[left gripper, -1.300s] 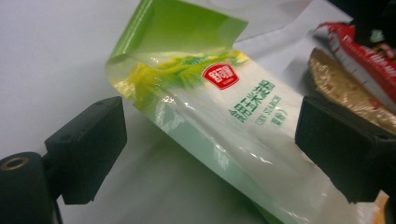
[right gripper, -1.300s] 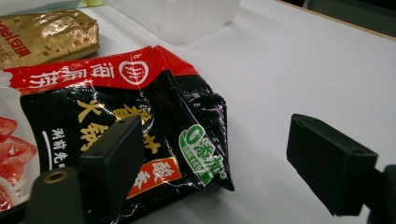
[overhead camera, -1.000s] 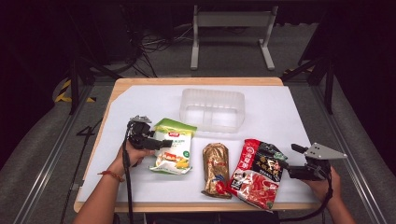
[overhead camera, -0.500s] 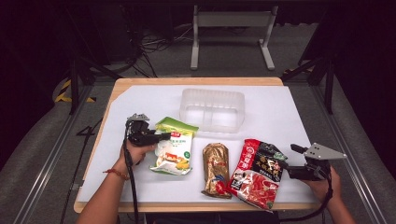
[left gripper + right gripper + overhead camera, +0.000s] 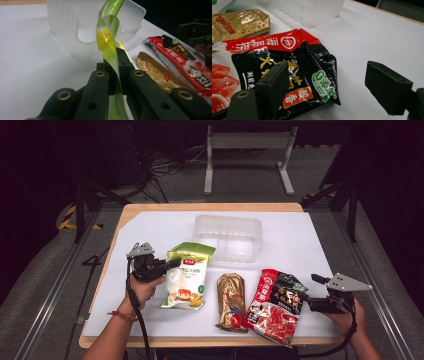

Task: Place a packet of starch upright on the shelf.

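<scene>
High view: the left gripper [image 5: 167, 265] grasps the left edge of the green-and-white pouch [image 5: 187, 281], which lies on the white table cover [image 5: 150, 227] in front of the clear plastic bin [image 5: 230, 236]. Its jaws have just been closing, and the pouch edge is between them. A gold packet [image 5: 231, 301] and a red-and-black packet [image 5: 275, 304] lie to the right of the pouch. The right gripper [image 5: 306, 302] rests at the right edge of the red-and-black packet.

Left gripper view: the jaws are clenched on a thin, twisted strip of the pouch [image 5: 110, 47] film. The bin [image 5: 75, 30] stands directly beyond it. Risk: the grip bears on a narrow fold of slick film only. If the contents hang below the hold, the film may slip out or tear during a lift. A swinging pouch may also strike the bin wall and push the bin away.

Right gripper view: the jaws stand apart, released, with the corner of the red-and-black packet [image 5: 294, 75] between them but not pressed. Risk: closing here catches a crumpled corner only, which gives a weak hold.
</scene>
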The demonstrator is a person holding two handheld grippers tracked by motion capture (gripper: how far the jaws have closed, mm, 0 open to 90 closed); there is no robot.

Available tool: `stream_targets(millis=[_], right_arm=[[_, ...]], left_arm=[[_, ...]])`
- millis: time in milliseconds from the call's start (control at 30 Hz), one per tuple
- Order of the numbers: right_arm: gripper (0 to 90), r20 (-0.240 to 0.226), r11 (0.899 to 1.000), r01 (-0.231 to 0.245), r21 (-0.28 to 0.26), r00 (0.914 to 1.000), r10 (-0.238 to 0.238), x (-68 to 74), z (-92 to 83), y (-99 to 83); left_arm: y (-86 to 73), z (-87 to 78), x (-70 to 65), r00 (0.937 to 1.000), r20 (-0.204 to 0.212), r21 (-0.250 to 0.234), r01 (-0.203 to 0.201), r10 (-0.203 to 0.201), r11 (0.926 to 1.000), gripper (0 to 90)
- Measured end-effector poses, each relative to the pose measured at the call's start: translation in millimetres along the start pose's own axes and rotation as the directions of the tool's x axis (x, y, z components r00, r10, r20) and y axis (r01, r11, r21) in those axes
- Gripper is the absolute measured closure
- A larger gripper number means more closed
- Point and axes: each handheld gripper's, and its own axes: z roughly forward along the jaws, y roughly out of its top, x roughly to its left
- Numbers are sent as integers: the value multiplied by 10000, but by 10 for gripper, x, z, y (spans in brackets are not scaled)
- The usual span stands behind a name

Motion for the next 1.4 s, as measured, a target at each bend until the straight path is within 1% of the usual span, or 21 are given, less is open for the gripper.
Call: stream_targets(millis=[133,233,333,367,433,467,500,567,600,633,667,733,767,800,933,1067,1133,1233,1300,1333,1400], right_arm=[[203,71,10000,-19,-39,10000,20,-10,-13,1],[204,101,9999,-39,-108,9999,40,-14,-28,9],[204,128,9999,-34,-141,9999,36,-14,-37,15],[204,131,9999,-20,-155,9999,22,-15,-41,16],[204,151,9999,-28,-169,9999,30,-19,-46,18],[204,149,9998,-48,-181,9999,51,-22,-48,18],[204,161,9998,-59,-192,9999,62,-25,-51,19],[204,164,9997,-92,-221,9998,96,-30,-56,18],[204,164,9997,-92,-221,9998,96,-30,-56,18],[204,170,9997,-100,-227,9998,104,-32,-58,18],[205,196,9997,-105,-223,9997,109,-33,-58,17],[206,179,9996,-155,-228,9997,159,-36,-54,14],[207,193,9997,-129,-209,9997,133,-37,-51,15],[207,193,9997,-129,-209,9997,133,-37,-51,15],[207,252,9998,-141,-158,9996,145,-47,-43,11],[207,254,9998,-139,-149,9996,143,-45,-41,9],[207,244,9999,-100,-134,9996,103,-42,-42,6],[208,231,9998,-119,-167,9997,123,-45,-47,5],[208,229,9997,-119,-197,9997,123,-49,-51,4],[208,226,9997,-121,-208,9997,126,-49,-53,4],[208,223,9997,-106,-211,9997,110,-48,-56,5]], left_arm=[[53,-91,-110,9997,-177,-492,-174,166,9986,898],[94,-148,-174,9991,-227,-818,-384,366,9959,899],[130,-197,-235,9989,-267,-1170,-424,395,9922,899],[147,-213,-260,9982,-387,-1291,-510,463,9903,899],[177,-231,-295,9975,-415,-1396,-618,565,9883,899],[192,-243,-311,9972,-487,-1510,-643,575,9864,899],[212,-257,-319,9975,-431,-1630,-630,567,9846,900],[260,-307,-347,9967,-613,-1850,-636,531,9807,900],[260,-307,-347,9967,-613,-1850,-636,531,9807,900],[283,-325,-342,9970,-583,-2034,-624,516,9771,900],[308,-344,-341,9972,-639,-2228,-523,389,9735,900],[350,-351,-339,9974,-622,-2420,-500,359,9690,900],[385,-332,-352,9973,-681,-2528,-440,276,9665,900],[385,-332,-352,9973,-681,-2528,-440,276,9665,900],[493,-221,-377,9964,-748,-2645,-593,409,9626,899],[617,-100,-356,9966,-782,-2819,-482,271,9582,900],[681,-27,-360,9955,-889,-2796,-576,339,9584,899],[767,82,-359,9944,-979,-2855,-658,392,9561,900],[812,156,-331,9952,-952,-2954,-516,244,9540,900],[839,203,-327,9927,-1163,-2876,-644,319,9556,899],[870,270,-304,9913,-1274,-2767,-670,325,9586,899]])
